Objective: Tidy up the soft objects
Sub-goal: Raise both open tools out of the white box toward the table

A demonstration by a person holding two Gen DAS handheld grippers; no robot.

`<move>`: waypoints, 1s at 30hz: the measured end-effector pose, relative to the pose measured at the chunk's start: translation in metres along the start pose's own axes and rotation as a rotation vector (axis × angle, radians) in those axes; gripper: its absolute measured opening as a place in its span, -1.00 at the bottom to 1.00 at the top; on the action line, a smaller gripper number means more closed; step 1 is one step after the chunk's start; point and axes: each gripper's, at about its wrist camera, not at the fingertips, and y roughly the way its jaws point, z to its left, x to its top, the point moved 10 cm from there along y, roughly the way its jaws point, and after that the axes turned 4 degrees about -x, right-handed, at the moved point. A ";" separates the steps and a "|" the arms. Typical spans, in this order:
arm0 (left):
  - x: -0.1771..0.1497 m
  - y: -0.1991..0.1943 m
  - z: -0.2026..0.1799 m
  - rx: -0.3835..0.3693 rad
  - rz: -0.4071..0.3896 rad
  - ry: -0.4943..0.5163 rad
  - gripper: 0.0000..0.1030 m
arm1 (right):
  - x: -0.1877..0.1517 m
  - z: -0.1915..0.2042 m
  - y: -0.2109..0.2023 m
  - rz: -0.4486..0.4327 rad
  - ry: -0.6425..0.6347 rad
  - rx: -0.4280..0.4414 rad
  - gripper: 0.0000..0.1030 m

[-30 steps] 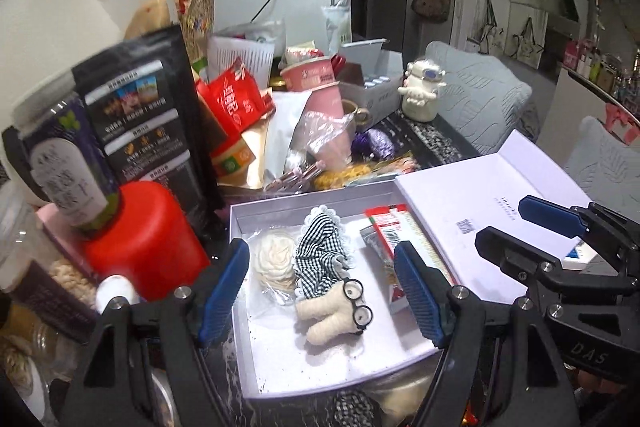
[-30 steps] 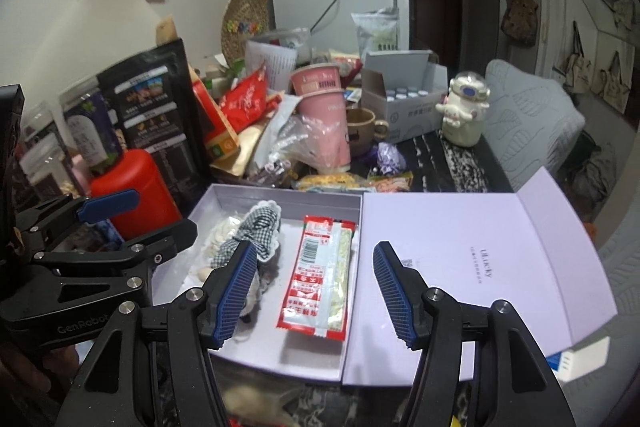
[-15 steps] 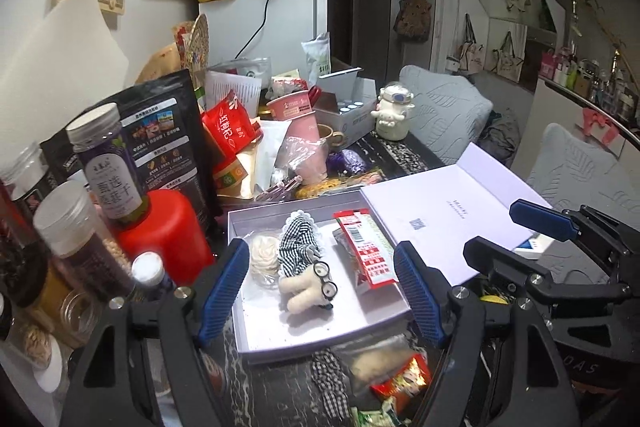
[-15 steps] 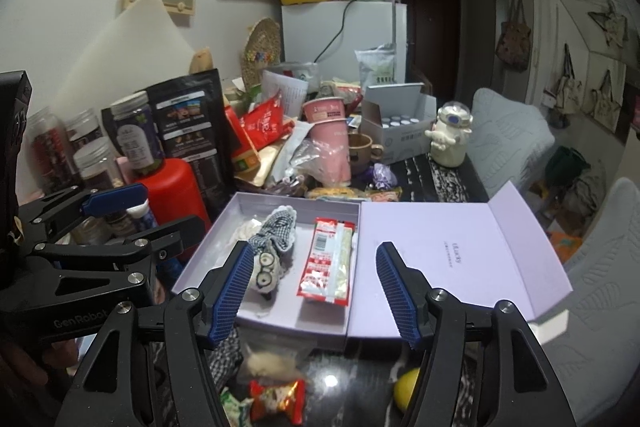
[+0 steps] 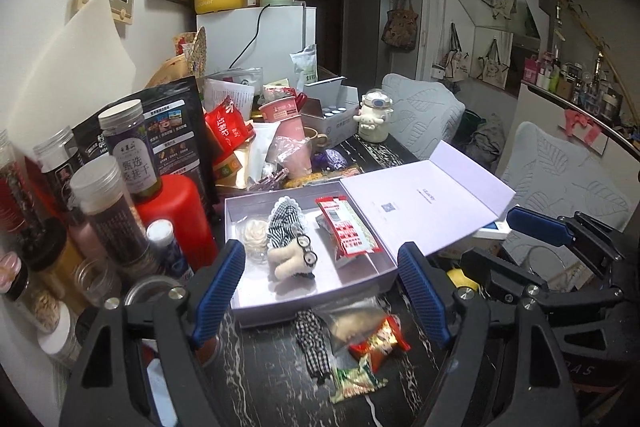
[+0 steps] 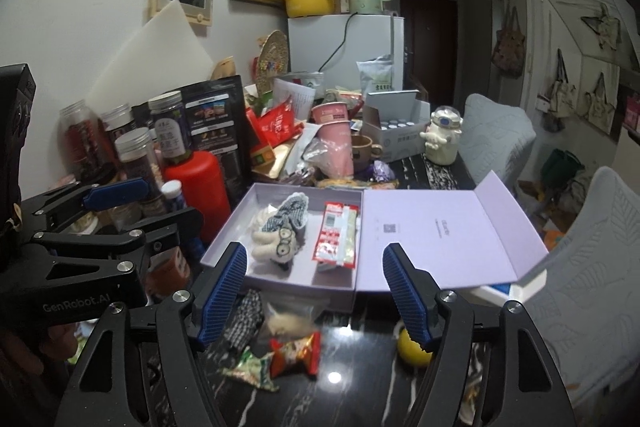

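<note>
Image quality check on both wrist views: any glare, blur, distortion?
Left wrist: strong fisheye bend with dark corner vignette; lavender open gift box sharp, dim indoor light, no motion blur. Right wrist: same barrel distortion; a bright lamp reflection glares off the glossy black marble table; the red snack packet beside it is slightly soft.

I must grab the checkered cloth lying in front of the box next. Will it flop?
Probably: the checkered cloth lies limp and crumpled on the table, so it should sag and weigh little. It seems to touch a clear bag, which may drag along.
</note>
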 end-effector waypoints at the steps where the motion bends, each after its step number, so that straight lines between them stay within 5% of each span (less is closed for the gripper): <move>1: -0.003 -0.003 -0.001 -0.005 0.002 0.000 0.53 | -0.003 0.001 -0.004 0.001 0.000 0.002 0.38; 13: -0.045 -0.012 -0.004 -0.011 0.039 0.006 0.53 | -0.046 0.012 -0.014 0.048 0.041 0.011 0.39; 30: -0.125 0.017 0.017 0.002 0.195 -0.068 0.53 | -0.130 0.015 0.018 0.185 0.065 -0.008 0.39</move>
